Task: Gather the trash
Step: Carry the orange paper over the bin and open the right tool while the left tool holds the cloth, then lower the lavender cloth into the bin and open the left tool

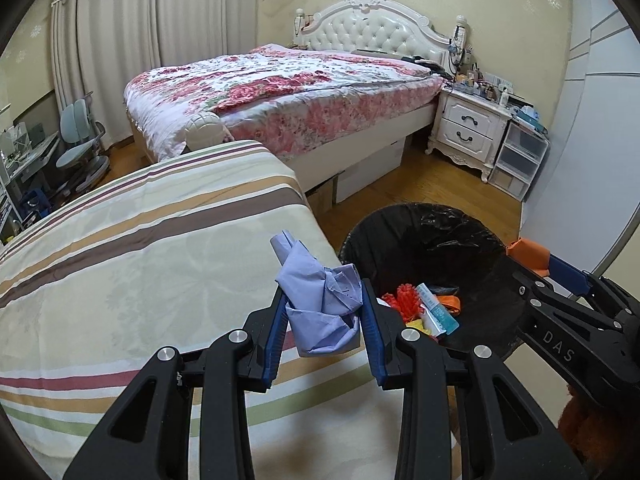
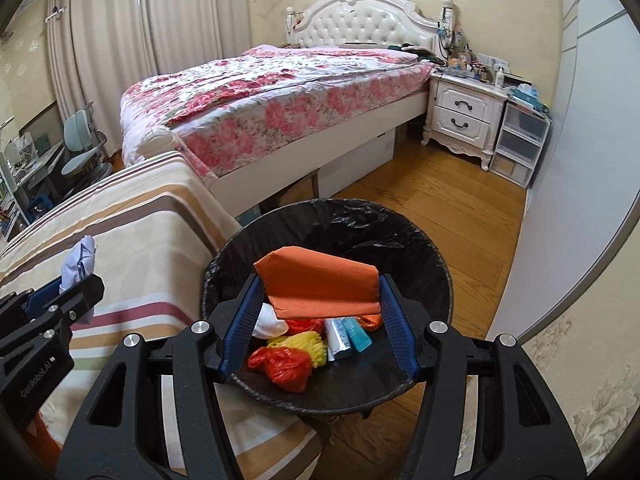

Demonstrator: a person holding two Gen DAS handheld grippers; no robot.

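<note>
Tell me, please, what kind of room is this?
Most likely a home bedroom: a bed with a floral quilt and a tufted white headboard, plus a white nightstand crowded with small items beside it.

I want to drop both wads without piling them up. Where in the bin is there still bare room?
The black-lined trash bin shows bare liner along its far and right walls. The near-left floor is crowded: red plastic bag, yellow foam net, blue tube.
</note>
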